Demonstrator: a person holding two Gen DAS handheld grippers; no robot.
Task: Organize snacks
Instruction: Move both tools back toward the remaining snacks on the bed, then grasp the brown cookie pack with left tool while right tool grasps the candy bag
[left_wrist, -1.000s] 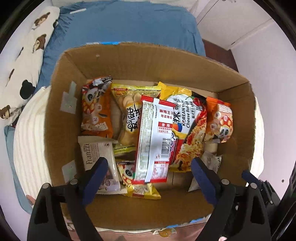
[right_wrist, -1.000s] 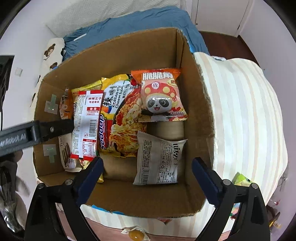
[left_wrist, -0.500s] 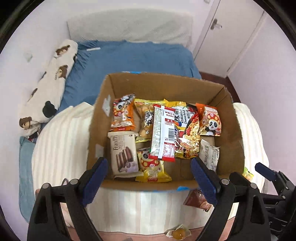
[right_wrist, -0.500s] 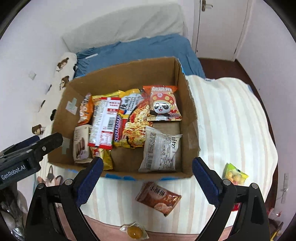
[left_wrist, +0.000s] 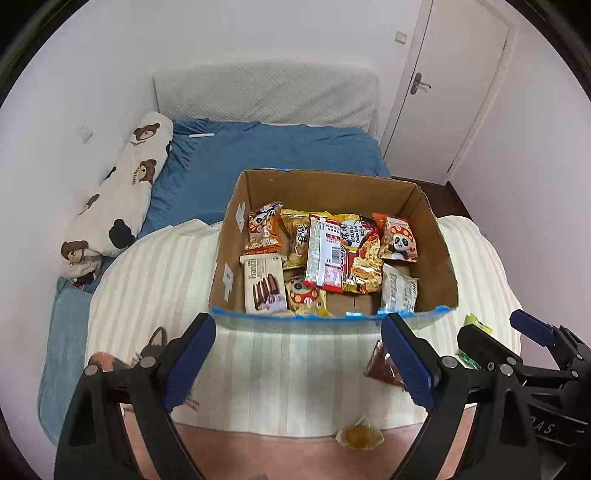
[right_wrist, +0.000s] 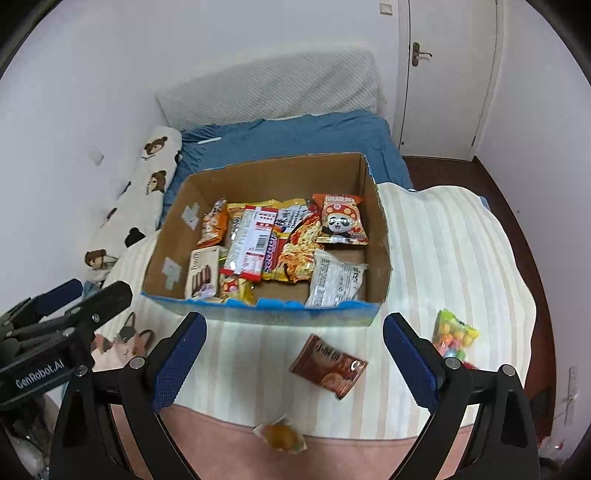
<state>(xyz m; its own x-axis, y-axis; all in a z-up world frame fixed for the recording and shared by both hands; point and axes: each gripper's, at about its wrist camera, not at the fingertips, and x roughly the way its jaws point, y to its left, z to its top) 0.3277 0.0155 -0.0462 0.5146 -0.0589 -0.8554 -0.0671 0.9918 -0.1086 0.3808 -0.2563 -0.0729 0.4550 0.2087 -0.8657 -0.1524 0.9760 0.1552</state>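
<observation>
Cardboard box (right_wrist: 258, 317) on striped blanket (right_wrist: 443, 258), packed with snack packets. Outside: 1 brown packet (right_wrist: 328, 365). Left gripper (left_wrist: 297, 363) and right gripper (right_wrist: 293, 363): jaws apart, empty.

Both wrist views high, angled down, sharing cardboard box (left_wrist: 332, 184), perhaps side by side

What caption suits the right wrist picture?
Open tongs above a brown snack packet before a full cardboard box.

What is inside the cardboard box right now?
The cardboard box holds snack packets: panda bag, noodle pack, barcode wrapper, Franzzi wafers. Anything beneath them is hidden.
</observation>
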